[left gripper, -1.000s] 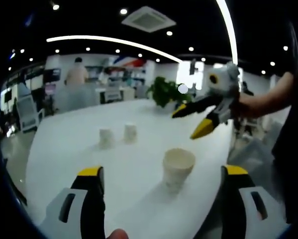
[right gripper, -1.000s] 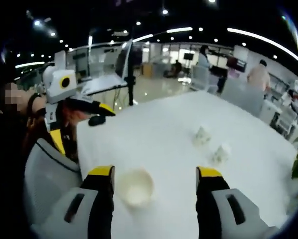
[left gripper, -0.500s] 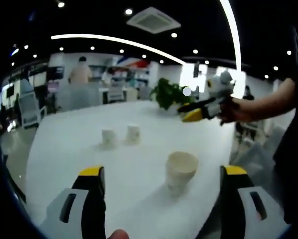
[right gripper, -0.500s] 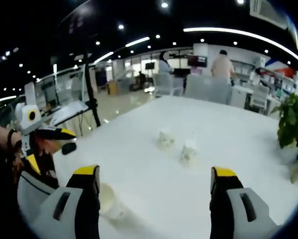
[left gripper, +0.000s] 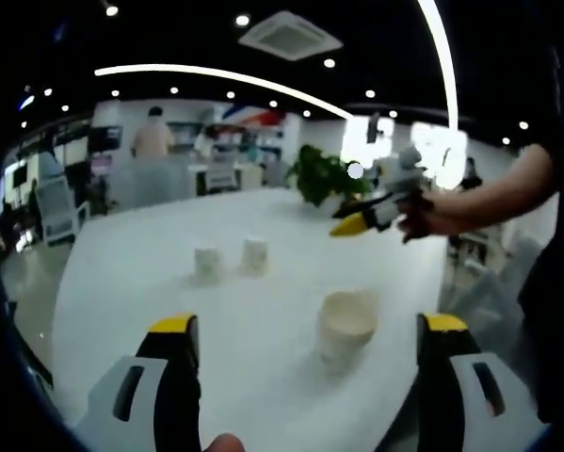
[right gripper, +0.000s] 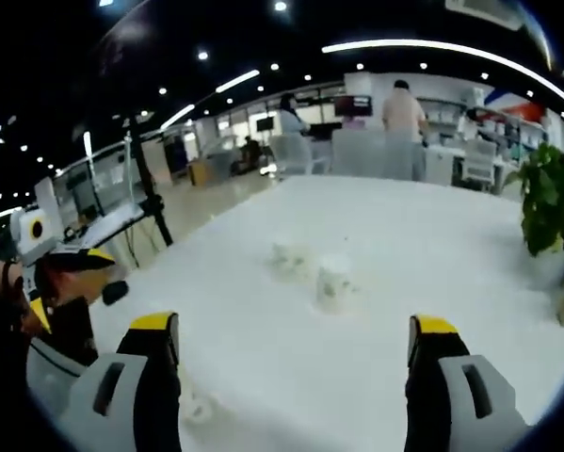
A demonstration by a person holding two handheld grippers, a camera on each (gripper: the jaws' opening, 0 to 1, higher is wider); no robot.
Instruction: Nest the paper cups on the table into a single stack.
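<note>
On the table (left gripper: 121, 282), 3 paper cups (left gripper: 346, 325) stand upright, mouths up.

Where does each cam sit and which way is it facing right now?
Left gripper view: rides the left gripper, looks across the white table at the near cup and two far cups; the person's forearm holding the right gripper enters from the right.
Right gripper view: rides the right gripper, facing the two far cups; the left gripper at left.
Shared: table, far cups, plant.
</note>
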